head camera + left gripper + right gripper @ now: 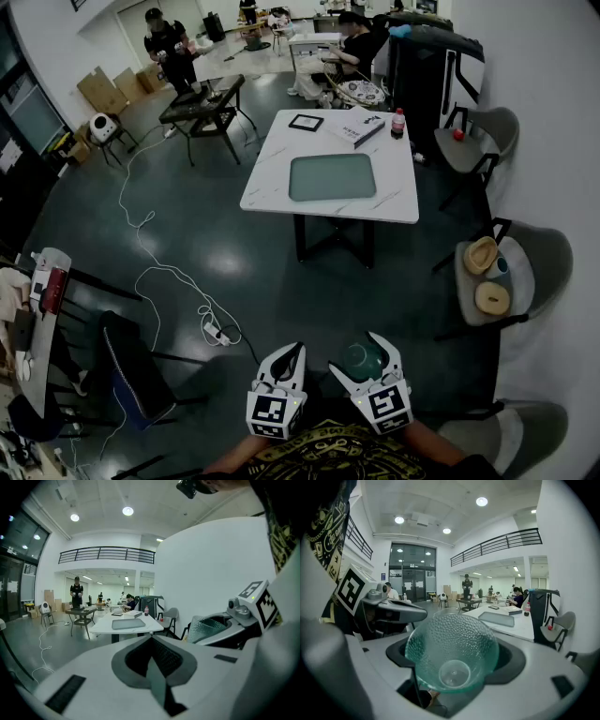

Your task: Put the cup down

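A green dimpled glass cup (357, 362) sits between the jaws of my right gripper (364, 354), which is shut on it. In the right gripper view the cup (452, 656) fills the space between the jaws with its mouth facing the camera, held above the dark floor. My left gripper (287, 364) is just left of it, jaws together and holding nothing; in its own view the left gripper (152, 660) is closed, and the cup (206, 629) shows at the right. A white table (394, 178) with a green tray (332, 177) stands well ahead.
A book (355, 126), a framed tablet (306, 122) and a red bottle (397, 123) are on the table's far end. Grey chairs (525, 258) line the right wall. A white cable (150, 272) runs over the floor at left. People are at the far end of the room.
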Motion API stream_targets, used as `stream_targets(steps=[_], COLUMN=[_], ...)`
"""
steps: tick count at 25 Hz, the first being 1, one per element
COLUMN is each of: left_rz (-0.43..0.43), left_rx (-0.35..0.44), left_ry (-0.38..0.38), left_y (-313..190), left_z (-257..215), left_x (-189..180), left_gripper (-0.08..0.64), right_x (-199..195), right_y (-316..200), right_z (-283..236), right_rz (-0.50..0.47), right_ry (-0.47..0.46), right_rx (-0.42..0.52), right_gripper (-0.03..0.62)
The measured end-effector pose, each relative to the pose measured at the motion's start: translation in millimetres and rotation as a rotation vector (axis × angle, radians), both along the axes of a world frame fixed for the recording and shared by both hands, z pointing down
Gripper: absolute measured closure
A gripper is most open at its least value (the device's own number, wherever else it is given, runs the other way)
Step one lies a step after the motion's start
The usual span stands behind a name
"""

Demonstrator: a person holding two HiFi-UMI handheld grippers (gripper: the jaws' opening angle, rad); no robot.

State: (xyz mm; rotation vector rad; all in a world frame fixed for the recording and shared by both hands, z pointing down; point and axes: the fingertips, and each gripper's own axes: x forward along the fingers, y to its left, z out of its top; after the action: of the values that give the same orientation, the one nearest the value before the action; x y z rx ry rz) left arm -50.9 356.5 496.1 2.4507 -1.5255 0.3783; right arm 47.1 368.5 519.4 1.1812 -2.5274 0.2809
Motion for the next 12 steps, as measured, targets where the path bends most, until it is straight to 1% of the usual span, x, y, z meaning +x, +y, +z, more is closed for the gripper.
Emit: stream_targets(steps=[6, 12], left_rz=[0.023, -0.007], left_rx=[0.017, 0.010], left_ry=[0.016, 0.026], left_y=[1.4, 1.5], left_z=[2.0, 4.3], left_x=[-0.4, -9.0], left_gripper=[0.551, 0.551], right_x=[-3.7, -7.5], right_y=[-0.5, -1.0], right_z=[1.3, -0.9], right_rz=[0.003, -0.003], right_ry=[-0.004, -0.015], right_rx=[0.006, -0.003], right_gripper=[0.192, 0.192])
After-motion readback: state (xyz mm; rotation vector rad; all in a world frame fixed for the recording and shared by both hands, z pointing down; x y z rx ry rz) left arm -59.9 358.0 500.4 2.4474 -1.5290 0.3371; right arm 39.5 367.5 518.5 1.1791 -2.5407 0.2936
